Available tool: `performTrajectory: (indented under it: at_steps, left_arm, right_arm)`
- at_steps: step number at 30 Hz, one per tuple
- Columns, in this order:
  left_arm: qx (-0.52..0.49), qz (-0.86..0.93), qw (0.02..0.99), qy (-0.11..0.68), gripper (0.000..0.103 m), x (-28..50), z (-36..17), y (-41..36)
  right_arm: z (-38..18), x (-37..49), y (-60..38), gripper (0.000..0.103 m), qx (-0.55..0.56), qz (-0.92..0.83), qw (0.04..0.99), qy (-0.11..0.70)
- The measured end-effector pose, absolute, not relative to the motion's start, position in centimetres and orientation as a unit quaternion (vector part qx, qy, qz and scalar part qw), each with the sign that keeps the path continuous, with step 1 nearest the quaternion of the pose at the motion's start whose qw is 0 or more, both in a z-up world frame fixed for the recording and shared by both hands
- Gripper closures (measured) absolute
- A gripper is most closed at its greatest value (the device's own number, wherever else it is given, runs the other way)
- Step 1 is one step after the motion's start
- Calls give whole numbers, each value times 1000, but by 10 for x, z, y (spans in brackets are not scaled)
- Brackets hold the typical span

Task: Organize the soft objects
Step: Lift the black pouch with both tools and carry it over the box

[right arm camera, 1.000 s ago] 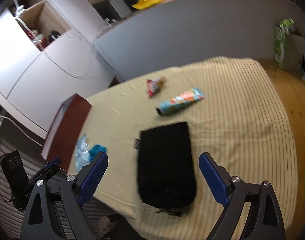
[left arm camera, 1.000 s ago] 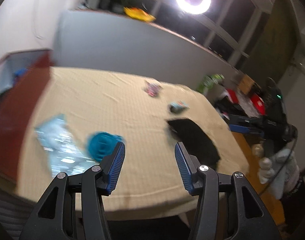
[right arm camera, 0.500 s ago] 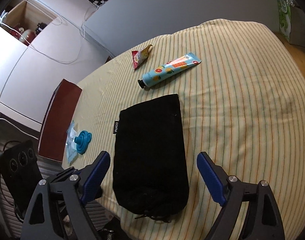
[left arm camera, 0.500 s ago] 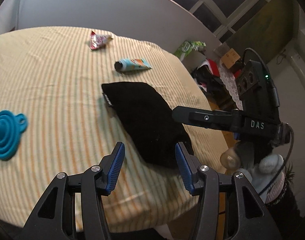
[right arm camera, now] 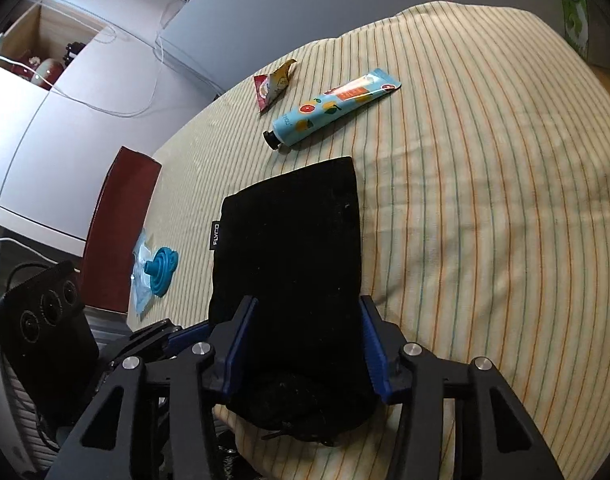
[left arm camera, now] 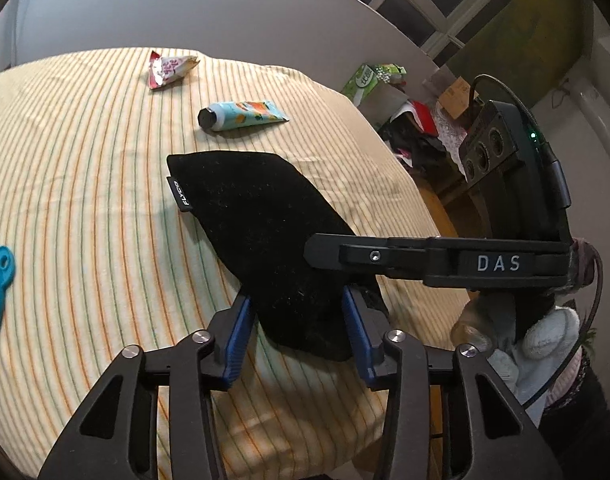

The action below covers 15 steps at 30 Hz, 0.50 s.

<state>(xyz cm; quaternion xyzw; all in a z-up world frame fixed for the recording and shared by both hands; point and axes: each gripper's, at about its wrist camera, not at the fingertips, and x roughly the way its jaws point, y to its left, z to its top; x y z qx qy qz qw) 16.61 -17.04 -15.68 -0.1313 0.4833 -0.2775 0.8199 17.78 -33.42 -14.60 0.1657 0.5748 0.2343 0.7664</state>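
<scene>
**Both grippers close in on the black pouch**

Right now the left gripper (left arm camera: 295,322) sits at the near end of the black drawstring pouch (left arm camera: 257,224), its blue-padded fingers (left arm camera: 237,336) spread about as wide as the fabric, one on either side. From the pictures I cannot tell whether the pads are pressing the cloth yet or only flanking it. The right gripper (right arm camera: 307,346) straddles the same near end from the other side, fingers (right arm camera: 373,354) also parted to the pouch's width, with the bunched mouth and cords lying just in front of its body. Nothing is lifted; the pouch lies flat near the table's front edge on the striped yellow tablecloth (right arm camera: 485,200).

Farther back lie a fruit-patterned cream tube (right arm camera: 333,108) and, beyond it, a small red-and-white snack sachet (right arm camera: 271,86). Off to the left sits a teal collapsible funnel (right arm camera: 163,270) on a clear plastic wrapper (right arm camera: 139,280).

My worry is the crowding: two tools on one end could knock together or pull against each other. Velvety cloth may also slip, or a pinch may catch only one layer so the mouth never opens. A tug could drag the loose tablecloth off the edge.
</scene>
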Motion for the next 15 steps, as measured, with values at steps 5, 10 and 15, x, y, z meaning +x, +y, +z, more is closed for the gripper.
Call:
performTrajectory:
  at_steps: [5,10,15]
  left_arm:
    - [-132,-277,824,476,66,166,-153,-168]
    - [-126,-278,836,457,66,159,-139,-161]
    - [-125,-275,850,432,66,150,-122,-149]
  right_arm:
    - [-139,171,-338,64,183,235,769,566]
    - [-125,161,-334,65,182,241,776,554]
    - [-106,154,-322,65,170,252,787,537]
